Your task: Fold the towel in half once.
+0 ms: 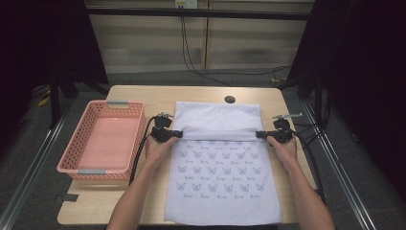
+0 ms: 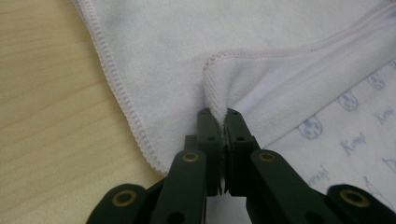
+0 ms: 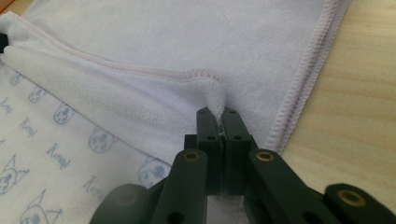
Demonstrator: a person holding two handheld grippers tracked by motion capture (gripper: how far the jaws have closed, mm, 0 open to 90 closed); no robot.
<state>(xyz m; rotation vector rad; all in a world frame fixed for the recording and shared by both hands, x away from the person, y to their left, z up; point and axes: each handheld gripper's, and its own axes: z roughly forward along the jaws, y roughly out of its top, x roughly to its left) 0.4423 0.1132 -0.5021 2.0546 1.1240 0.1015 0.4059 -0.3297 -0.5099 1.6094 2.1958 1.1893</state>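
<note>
White towel (image 1: 222, 182) with blue cat print spread on bench (image 1: 143, 96); far edge folded toward person. Left gripper (image 1: 173, 134) and right gripper (image 1: 262, 135) each clenched on 1 folded-edge corner. Pink basket (image 1: 73, 149) at left.

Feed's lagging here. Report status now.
Left gripper and right gripper shut on towel corners. Fold mid-table. Pink basket left, clear.

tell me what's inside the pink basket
The pink basket looks empty: its bare floor shows in the high view. The strip behind its near wall is hidden.
</note>
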